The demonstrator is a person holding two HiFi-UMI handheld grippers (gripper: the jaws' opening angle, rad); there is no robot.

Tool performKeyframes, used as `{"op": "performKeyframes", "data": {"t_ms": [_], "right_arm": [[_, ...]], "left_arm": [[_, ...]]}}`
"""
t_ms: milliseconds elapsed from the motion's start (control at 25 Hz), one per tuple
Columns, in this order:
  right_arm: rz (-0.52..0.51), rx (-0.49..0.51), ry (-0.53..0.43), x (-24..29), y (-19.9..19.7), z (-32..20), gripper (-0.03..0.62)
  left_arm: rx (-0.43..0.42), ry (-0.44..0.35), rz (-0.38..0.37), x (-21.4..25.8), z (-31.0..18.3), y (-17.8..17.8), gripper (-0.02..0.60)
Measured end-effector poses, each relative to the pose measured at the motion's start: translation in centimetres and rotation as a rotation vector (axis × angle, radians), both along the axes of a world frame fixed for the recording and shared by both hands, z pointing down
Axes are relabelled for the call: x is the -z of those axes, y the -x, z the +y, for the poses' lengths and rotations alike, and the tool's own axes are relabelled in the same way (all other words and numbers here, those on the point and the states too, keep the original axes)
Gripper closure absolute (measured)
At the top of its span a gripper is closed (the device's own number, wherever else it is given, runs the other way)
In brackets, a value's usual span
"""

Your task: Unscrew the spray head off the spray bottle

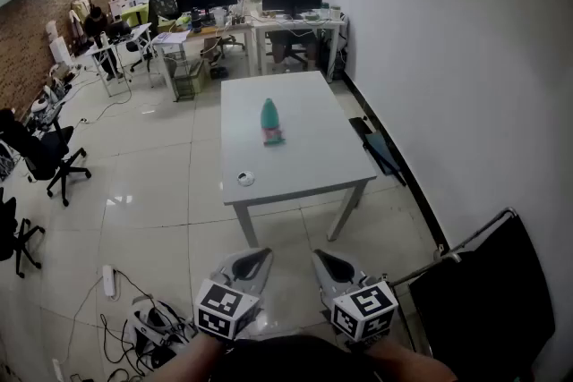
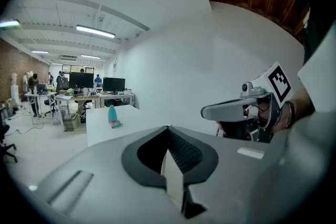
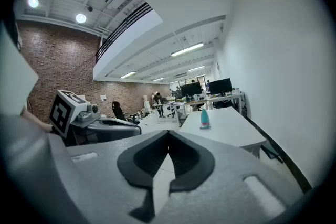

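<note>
Seemingly the approach stage: left gripper (image 1: pixel 259 255) and right gripper (image 1: pixel 323 257), closed on nothing at bottom, must reach the central bottle (image 1: pixel 271 121).

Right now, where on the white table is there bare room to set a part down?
The white rectangular table is bare along the far end and right of the teal spray bottle. Only clutter: a small white round object by the near left corner.

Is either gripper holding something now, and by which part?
Nothing is held. The left gripper and the right gripper are both shut and empty. The bottle is on the table, well away from both.
</note>
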State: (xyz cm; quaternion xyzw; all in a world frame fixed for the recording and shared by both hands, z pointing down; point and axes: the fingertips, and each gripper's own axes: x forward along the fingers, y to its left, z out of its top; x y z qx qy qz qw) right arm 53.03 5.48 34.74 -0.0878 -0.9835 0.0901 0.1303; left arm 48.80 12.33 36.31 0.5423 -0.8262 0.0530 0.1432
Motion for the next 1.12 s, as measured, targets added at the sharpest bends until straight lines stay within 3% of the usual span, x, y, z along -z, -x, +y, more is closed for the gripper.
{"op": "performKeyframes", "data": {"t_ms": [560, 1120], "right_arm": [[0.011, -0.003, -0.014, -0.5, 1.8, 0.3, 0.603], [0.033, -0.073, -0.03, -1.0, 9.3, 4.0, 0.603]], "left_arm": [[0.005, -0.007, 0.004, -0.1, 0.5, 1.8, 0.568], [-0.068, -0.021, 0.022, -0.7, 4.0, 9.4, 0.568]]}}
